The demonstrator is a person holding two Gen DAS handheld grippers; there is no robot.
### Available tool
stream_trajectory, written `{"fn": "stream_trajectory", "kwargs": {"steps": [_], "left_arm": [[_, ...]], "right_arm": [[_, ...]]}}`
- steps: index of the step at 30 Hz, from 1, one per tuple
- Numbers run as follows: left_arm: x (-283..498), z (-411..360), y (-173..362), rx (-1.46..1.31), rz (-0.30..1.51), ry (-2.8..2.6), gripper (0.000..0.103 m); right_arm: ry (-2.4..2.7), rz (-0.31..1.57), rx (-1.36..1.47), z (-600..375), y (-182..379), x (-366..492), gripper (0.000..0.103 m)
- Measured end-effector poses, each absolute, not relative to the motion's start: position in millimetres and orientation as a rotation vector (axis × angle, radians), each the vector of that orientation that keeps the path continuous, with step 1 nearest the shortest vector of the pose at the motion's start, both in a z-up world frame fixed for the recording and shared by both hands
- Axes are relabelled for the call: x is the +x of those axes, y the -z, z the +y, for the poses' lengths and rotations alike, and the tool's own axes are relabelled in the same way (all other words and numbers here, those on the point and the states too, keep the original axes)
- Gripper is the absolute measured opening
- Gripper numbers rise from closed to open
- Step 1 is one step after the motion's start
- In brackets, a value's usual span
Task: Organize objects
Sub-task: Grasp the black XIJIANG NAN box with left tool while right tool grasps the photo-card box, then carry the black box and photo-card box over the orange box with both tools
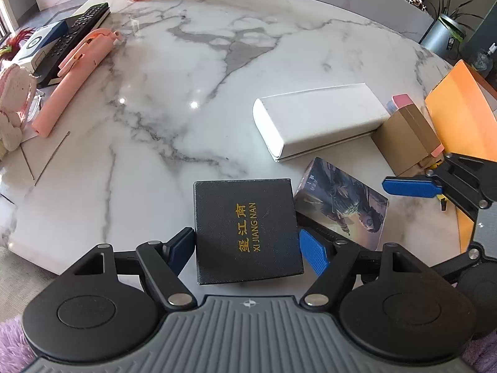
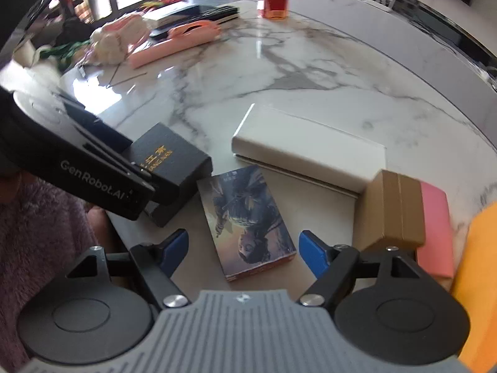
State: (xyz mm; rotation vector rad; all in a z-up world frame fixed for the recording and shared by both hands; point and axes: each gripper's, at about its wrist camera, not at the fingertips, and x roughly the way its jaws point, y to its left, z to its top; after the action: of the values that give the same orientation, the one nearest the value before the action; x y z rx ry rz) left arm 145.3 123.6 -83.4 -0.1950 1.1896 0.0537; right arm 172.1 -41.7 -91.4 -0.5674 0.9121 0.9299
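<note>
The square black textured box (image 1: 247, 230) carries gold print: Chinese characters above the Latin line "XI JIANGNAN". It sits between the blue pads of the left gripper (image 1: 247, 250), whose jaws press against its two sides and pinch it at the near edge of the white grey-veined marble table (image 1: 186, 71). In the right wrist view the left gripper's black body reads "GenRobot.AI".

At about 2 o'clock from the black box, touching its corner, lies the flat picture-printed box showing a painted figure (image 2: 248, 220); its small lettering is too blurred to read. The right gripper (image 2: 243, 248) hovers with jaws spread wide on either side of this box's near end, neither pad touching it.

Further off at 1 o'clock rests a long white rounded case (image 1: 320, 118), and at 3 o'clock of that a tan cardboard box with pink ends (image 2: 394, 211). At 10 o'clock lies a pink folded stick (image 1: 74, 77) beside a black remote control (image 1: 77, 31).
</note>
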Motion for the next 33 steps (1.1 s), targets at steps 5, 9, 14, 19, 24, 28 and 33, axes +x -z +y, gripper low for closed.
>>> {"fn": "stream_trajectory", "kwargs": {"steps": [5,9,14,19,24,28,33], "left_arm": [[146,126,84,-0.207,1.192,-0.047,0.087],[146,128,85,-0.214,1.190,-0.041,0.087],[146,128,85,-0.213,1.186,-0.039,0.087],[146,127,86,-0.206,1.182,-0.037,0.087],[147,121,85,-0.178,1.171,-0.014,0.087],[147,117,85,-0.168,1.169,0.006,0.086],[143,108,77,-0.153,1.127,0.083,0.086]], "right_arm": [[-1.016,0.919,-0.673,-26,100,184,0.072],[-1.022,0.950,-0.677,-19,103,193,0.064],[-0.974,1.001,-0.623,-20,105,196,0.062],[-0.847,1.085,-0.489,-31,106,192,0.061],[-0.774,1.115,-0.396,-48,104,182,0.060],[-0.728,1.122,-0.329,-66,99,178,0.060],[-0.717,1.077,-0.249,-93,75,171,0.060]]}}
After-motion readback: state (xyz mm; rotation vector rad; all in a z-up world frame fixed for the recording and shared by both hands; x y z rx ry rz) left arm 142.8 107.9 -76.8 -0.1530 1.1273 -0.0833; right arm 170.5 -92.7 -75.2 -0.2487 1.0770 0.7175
